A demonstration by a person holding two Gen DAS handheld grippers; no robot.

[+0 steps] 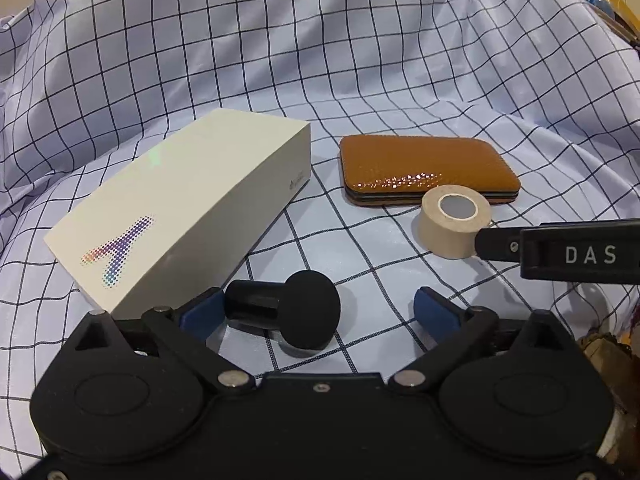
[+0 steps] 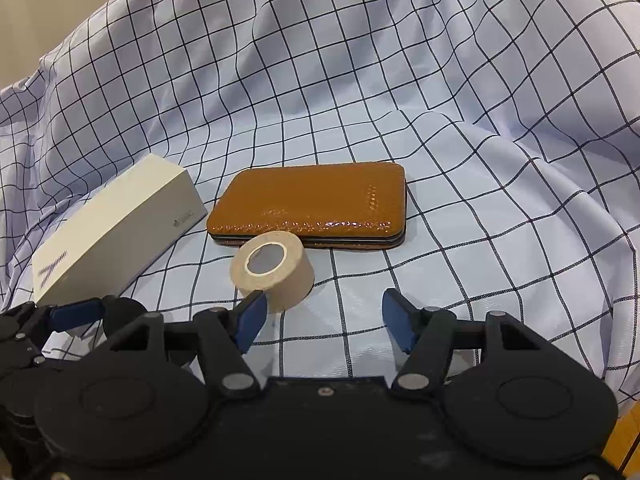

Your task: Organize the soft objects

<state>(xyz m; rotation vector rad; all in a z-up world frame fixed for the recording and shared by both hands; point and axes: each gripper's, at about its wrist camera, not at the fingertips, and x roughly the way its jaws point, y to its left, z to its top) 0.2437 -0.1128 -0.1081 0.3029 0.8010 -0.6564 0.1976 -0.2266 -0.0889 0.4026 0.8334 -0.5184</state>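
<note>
While low over checked cloth (image 1: pixel 360 60), left hand-held gripper (image 1: pixel 320 312) spread, black knob (image 1: pixel 304 312) between.

Covering: pale blue checked cloth (image 1: pixel 360 60) with dark grid lines, draped in soft folds, filling both views.
Wall: plain beige strip (image 2: pixel 60 8) above the cloth, upper left.
Light: soft indoor light, gentle shadows in the folds.

White letters "DAS" showing on black body of right hand-held gripper (image 1: pixel 560 254), entering left wrist view from right edge. White box (image 1: pixel 188 208) carrying large "A"-shaped logo of coloured dots on top face near its close end. Small grey mark and print sitting on box end face (image 2: pixel 182 216), too small for reading. No other text appearing legible.
</note>
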